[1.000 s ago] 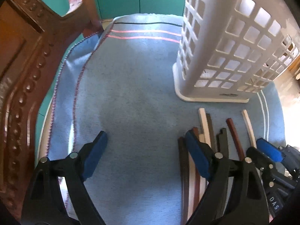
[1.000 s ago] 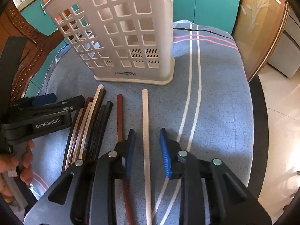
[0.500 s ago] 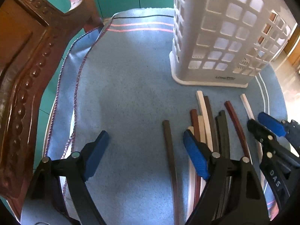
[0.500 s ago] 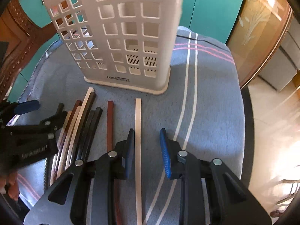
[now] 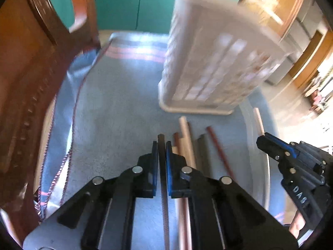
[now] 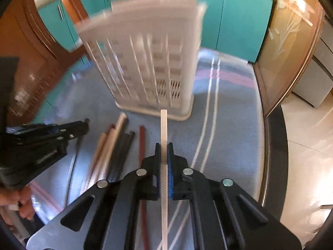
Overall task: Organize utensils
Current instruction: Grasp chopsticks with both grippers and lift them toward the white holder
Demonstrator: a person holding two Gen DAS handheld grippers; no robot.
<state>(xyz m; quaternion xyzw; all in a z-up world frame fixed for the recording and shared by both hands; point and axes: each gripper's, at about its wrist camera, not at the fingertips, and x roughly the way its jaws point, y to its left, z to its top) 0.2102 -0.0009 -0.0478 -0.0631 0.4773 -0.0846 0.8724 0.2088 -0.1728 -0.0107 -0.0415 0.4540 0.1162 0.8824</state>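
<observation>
Left tool [image 5: 162, 145] angled steeply down, just clamped onto dark chopstick [image 5: 161, 139]; right tool [image 6: 164, 146] same pitch, pinching white chopstick [image 6: 164, 125], both apparently off the surface [image 6: 229, 125]; rest lie before basket [image 6: 149, 62]

The jaws of the left gripper [image 5: 162, 145], wide apart a second earlier, have just been closing and are now clamped on a dark chopstick [image 5: 161, 138]. The right gripper [image 6: 164, 148] is likewise closed on the white chopstick [image 6: 164, 125], which is raised off the blue cloth [image 6: 229, 129].
</observation>
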